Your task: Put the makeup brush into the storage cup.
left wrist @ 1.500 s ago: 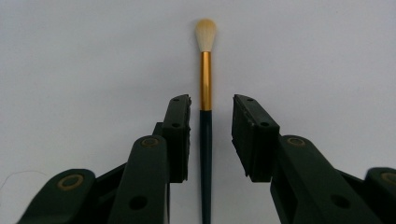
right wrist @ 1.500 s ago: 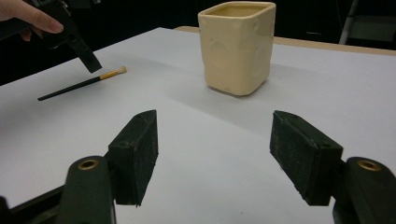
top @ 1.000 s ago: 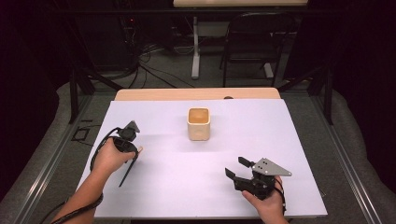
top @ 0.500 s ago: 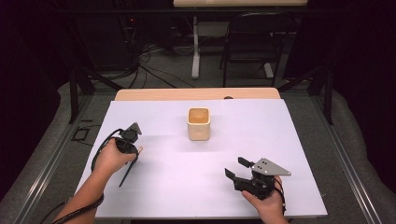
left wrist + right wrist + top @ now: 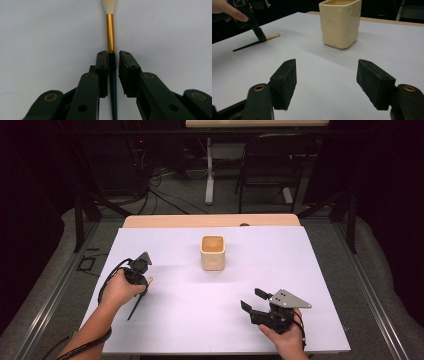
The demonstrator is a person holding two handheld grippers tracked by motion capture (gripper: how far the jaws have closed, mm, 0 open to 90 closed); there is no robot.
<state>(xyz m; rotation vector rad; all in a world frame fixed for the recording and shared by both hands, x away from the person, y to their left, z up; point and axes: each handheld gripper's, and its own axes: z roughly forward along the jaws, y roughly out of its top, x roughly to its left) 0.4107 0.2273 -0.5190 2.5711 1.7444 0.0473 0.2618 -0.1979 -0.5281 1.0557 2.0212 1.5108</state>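
A paintbrush with a dark handle, gold ferrule and pale bristles lies on the white sheet at the left. My left gripper points down over it. Its jaws have just been closing and straddle the handle below the ferrule. One pad touches the handle and a thin gap shows at the other. My right gripper rests near the front right, open with nothing between its fingers. A cream square cup stands upright mid-table, beyond the right gripper.
The white sheet covers most of the table, with a wooden strip bare at the far edge. A chair and desk legs stand on the floor beyond. The right gripper view shows the left hand and gripper on the brush.
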